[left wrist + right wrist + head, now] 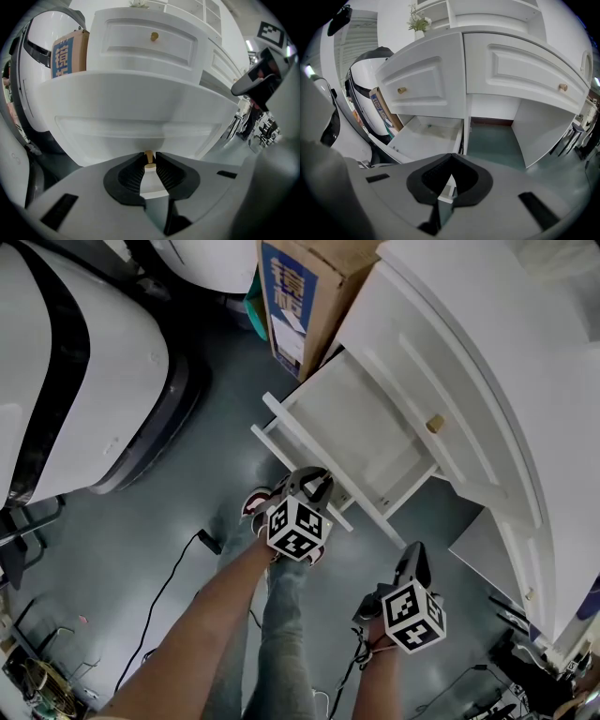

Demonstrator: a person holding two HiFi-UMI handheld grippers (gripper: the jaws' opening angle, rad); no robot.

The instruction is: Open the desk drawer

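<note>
The drawer (pixel 347 423) — judged stiff and light — is best drawn by its small knob (pixel 149 159), clamped in the left gripper (pixel 317 486); the right gripper (pixel 452 157) is closed on nothing.

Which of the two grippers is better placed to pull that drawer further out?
Left. The left gripper has its jaws clamped on the small knob at the front of the open drawer. The right gripper hangs off to the side, jaws together on nothing.
</note>
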